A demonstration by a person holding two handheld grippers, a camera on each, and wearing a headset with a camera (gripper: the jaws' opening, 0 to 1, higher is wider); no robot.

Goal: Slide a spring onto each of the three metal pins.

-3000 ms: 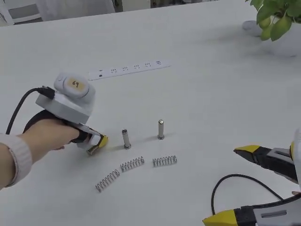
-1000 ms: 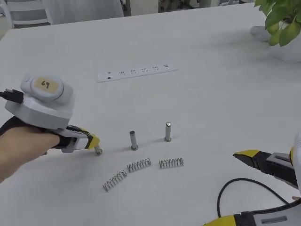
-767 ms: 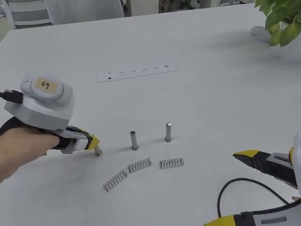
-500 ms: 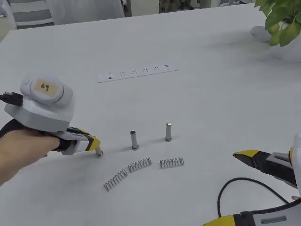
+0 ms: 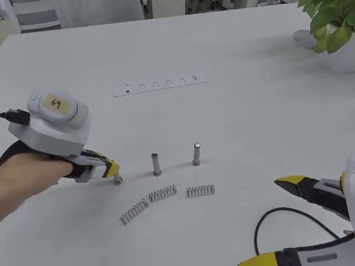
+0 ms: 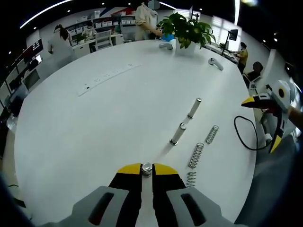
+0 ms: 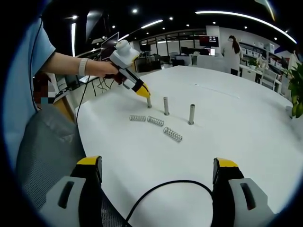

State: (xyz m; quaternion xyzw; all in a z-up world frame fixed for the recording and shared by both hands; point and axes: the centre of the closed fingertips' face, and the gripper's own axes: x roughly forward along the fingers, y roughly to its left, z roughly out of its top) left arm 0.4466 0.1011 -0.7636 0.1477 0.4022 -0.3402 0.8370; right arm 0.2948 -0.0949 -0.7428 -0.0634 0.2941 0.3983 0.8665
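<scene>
Nearest the person, the right hand-held gripper [image 5: 274,219] hangs released, its black jaws with wedge-shaped yellow tips spread wide and grasping nothing. A thin black cable [image 5: 280,211] loops in a smooth arc between them over the matte white table [image 5: 249,122].

Beyond it three slim coils of bright wire lie flat in a loose row, close together but apart: the left spring [image 5: 134,210], the middle spring [image 5: 162,193] and the right spring [image 5: 200,190]. None is on a pin.

Just past the left spring, the left hand-held gripper [image 5: 111,169], a white plastic body with yellow-tipped jaws, is clenched on the held pin [image 5: 117,178], a short polished steel cylinder kept upright; in the left gripper view its round top [image 6: 147,166] gleams between the tips. Whether its foot touches the table I cannot tell.

Behind the springs the middle pin [image 5: 156,164] and the right pin [image 5: 196,154] stand upright, bare and shiny.

Farther off lie a long flat white power strip [image 5: 161,84] and a leafy green plant [image 5: 327,22].
</scene>
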